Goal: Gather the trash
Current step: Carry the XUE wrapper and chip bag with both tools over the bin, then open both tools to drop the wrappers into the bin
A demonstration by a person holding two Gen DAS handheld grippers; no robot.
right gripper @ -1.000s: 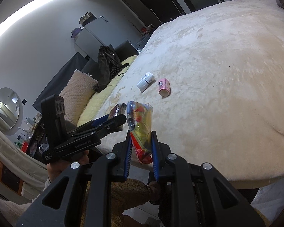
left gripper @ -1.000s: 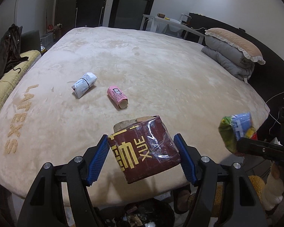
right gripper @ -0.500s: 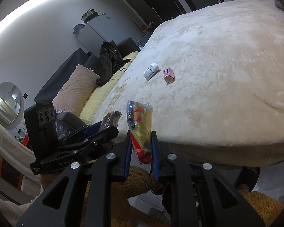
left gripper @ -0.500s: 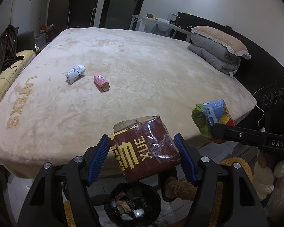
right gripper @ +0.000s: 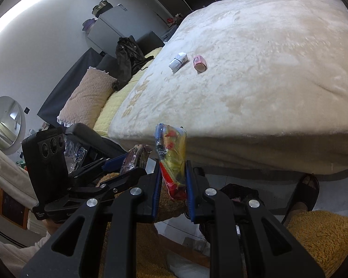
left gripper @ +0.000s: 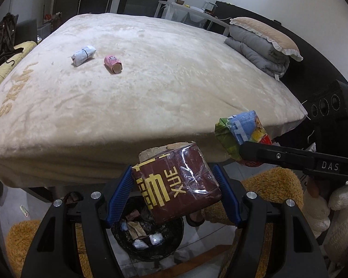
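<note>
Item held, left gripper [left gripper: 175,190]: dark-red film-wrapped carton with yellow lettering [left gripper: 176,185], clamped between my jaws above the black-lined trash bin [left gripper: 148,238] on the floor; item held, right gripper [right gripper: 172,176]: crumpled multicoloured snack wrapper [right gripper: 171,155], pinched tight in my jaws just beside it. To drop cleanly, I judge each piece should sit squarely over the bin's mouth before my jaws release, carton first. Against a second ago, the bed [left gripper: 127,81] edge sits further off, the bin shows fully below, and the white folded packet [left gripper: 83,55] and pink tube [left gripper: 113,63] remain on the bed.
</note>
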